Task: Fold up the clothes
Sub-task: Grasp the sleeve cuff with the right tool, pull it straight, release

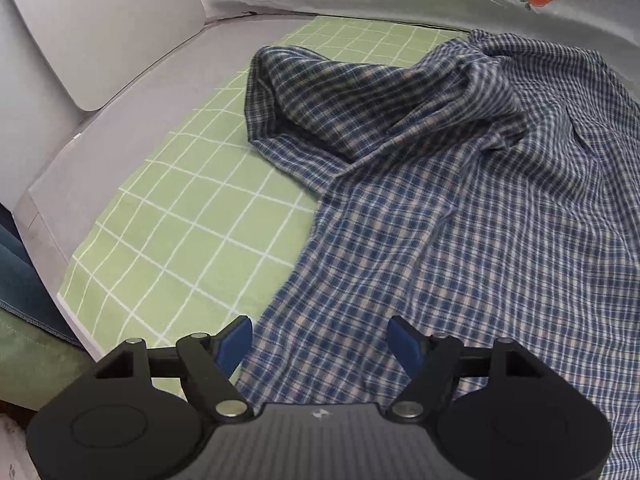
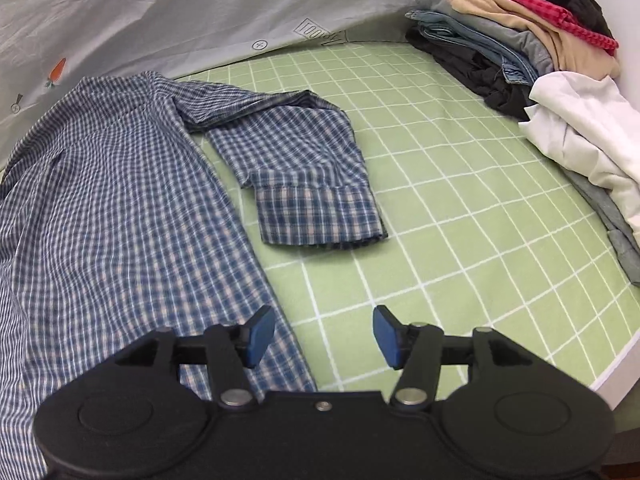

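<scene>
A blue and white plaid shirt [image 1: 460, 216] lies spread on the green checked sheet [image 1: 172, 224]. Its left sleeve [image 1: 320, 96] is bunched up at the far side. My left gripper [image 1: 320, 344] is open and empty, just above the shirt's near hem. In the right wrist view the shirt body [image 2: 112, 200] lies at the left, and its right sleeve [image 2: 304, 168] is bent back with the cuff toward me. My right gripper [image 2: 324, 336] is open and empty, over the shirt's lower right edge and the sheet [image 2: 460, 220].
A stack of folded clothes [image 2: 508, 44] and a white garment [image 2: 584, 128] lie at the right edge of the bed. A grey quilt with carrot prints [image 2: 160, 12] lies along the far side. A grey headboard panel [image 1: 108, 36] stands at the far left.
</scene>
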### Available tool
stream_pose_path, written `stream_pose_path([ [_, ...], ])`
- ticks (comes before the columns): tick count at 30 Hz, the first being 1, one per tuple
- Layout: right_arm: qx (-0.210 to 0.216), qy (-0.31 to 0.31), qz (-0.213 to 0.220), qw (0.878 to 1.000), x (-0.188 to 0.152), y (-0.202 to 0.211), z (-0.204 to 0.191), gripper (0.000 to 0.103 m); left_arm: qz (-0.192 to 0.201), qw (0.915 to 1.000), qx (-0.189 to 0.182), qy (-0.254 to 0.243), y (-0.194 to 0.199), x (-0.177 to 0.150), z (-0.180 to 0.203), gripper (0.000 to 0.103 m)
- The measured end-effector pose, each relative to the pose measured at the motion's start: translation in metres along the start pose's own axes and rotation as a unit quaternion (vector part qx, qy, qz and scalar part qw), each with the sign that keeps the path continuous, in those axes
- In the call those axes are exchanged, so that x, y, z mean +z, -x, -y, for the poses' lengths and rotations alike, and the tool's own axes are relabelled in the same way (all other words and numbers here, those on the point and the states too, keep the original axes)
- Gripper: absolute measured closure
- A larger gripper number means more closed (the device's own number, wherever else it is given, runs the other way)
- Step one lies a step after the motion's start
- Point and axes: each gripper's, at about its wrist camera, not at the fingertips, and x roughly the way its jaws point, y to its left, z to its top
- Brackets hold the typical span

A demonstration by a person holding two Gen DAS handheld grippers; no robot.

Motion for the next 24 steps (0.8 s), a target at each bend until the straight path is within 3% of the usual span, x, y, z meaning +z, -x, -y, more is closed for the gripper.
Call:
stream_pose_path([
  [6, 0.007, -0.070, 0.027, 0.997, 0.027, -0.019, 0.017, 0.034, -0.004, 0.9951, -0.045, -0.088, 0.000, 0.009, 0.059, 0.028],
  [9, 0.004, -0.099, 0.052, 0.994, 0.044, -0.024, 0.032, 0.024, -0.016, 0.9926, -0.074, -0.096, -0.004, 0.019, 0.080, 0.028],
  [11, -0.005, -0.106, 0.058, 0.993, 0.057, -0.033, 0.041, 0.024, -0.026, 0.9918, -0.087, -0.091, -0.009, 0.025, 0.092, 0.028],
  [16, 0.008, -0.086, 0.046, 0.995, 0.089, -0.070, 0.051, 0.031, -0.041, 0.9902, -0.083, -0.104, -0.023, 0.035, 0.129, 0.027],
  [18, 0.017, -0.062, 0.035, 0.997, 0.102, -0.087, 0.048, 0.040, -0.051, 0.9900, -0.083, -0.102, -0.028, 0.037, 0.140, 0.027],
  [22, 0.006, -0.003, 0.056, 0.998, 0.124, -0.097, 0.042, 0.043, -0.055, 0.9909, -0.073, -0.099, -0.032, 0.038, 0.155, 0.023],
  [24, 0.001, 0.026, 0.066, 0.997, 0.135, -0.103, 0.039, 0.058, -0.058, 0.9911, -0.069, -0.098, -0.031, 0.038, 0.159, 0.022],
])
